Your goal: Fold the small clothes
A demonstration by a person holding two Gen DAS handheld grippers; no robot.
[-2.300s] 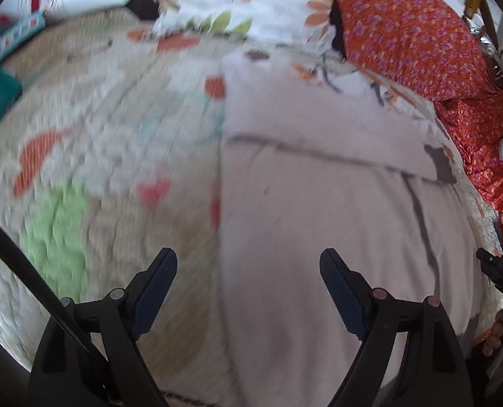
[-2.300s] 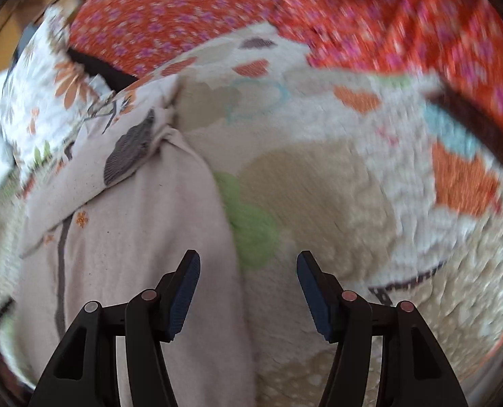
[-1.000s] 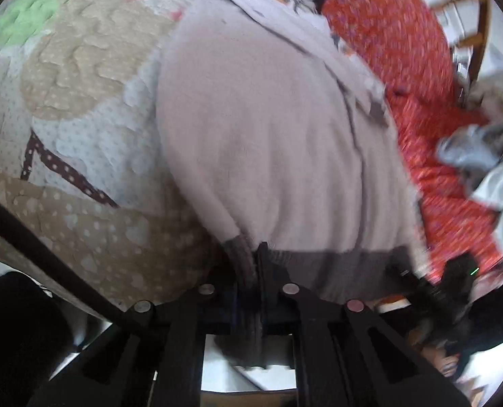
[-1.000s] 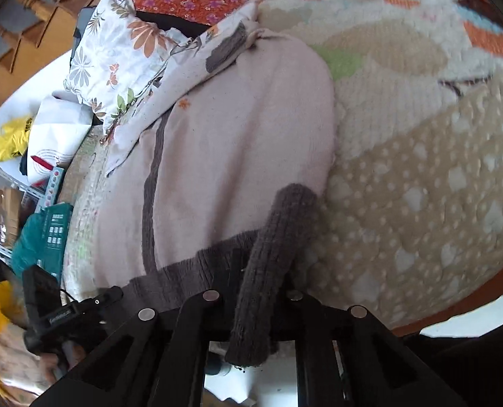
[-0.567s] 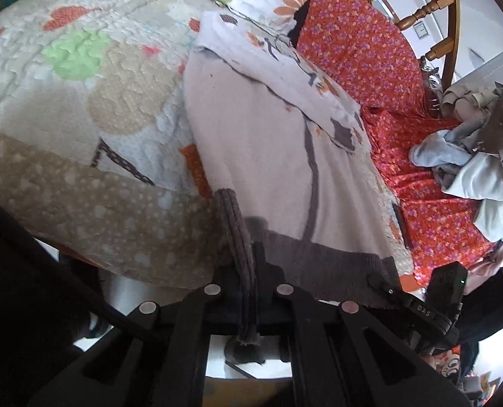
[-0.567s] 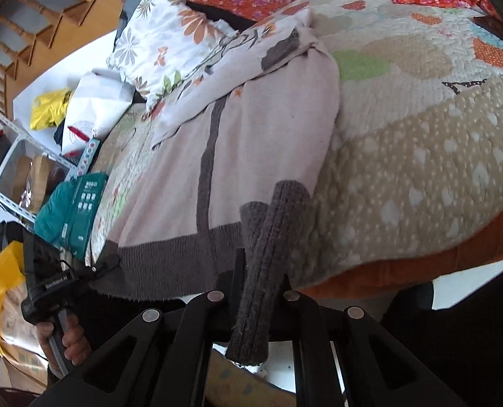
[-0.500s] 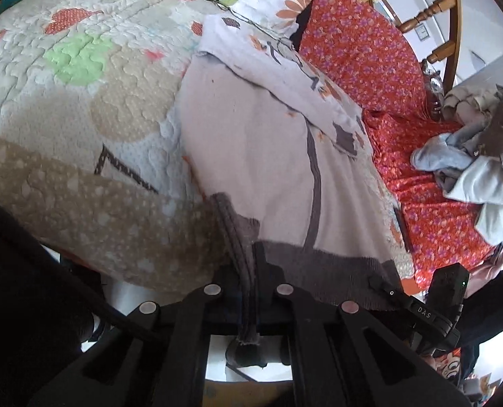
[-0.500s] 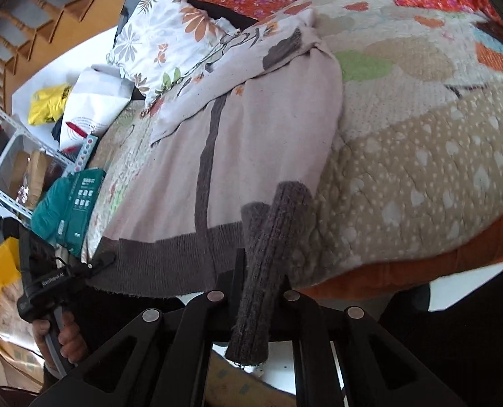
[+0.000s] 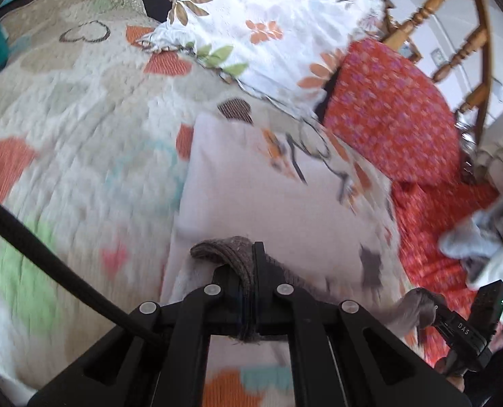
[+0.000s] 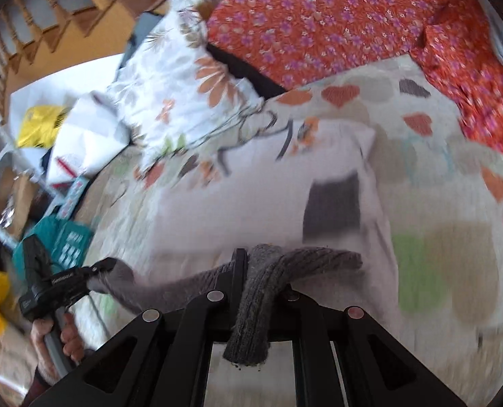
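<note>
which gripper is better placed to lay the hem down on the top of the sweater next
Neither alone, slightly the right. Left gripper and right gripper are each clamped on the grey hem, lifted over the sweater. The right one's corner already reaches further over the body.

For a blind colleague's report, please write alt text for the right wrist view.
The right gripper is shut on the grey ribbed hem of a pale sweater, held above a heart-patterned quilt. At left, the left gripper grips the hem's other corner; floral pillows lie behind.
</note>
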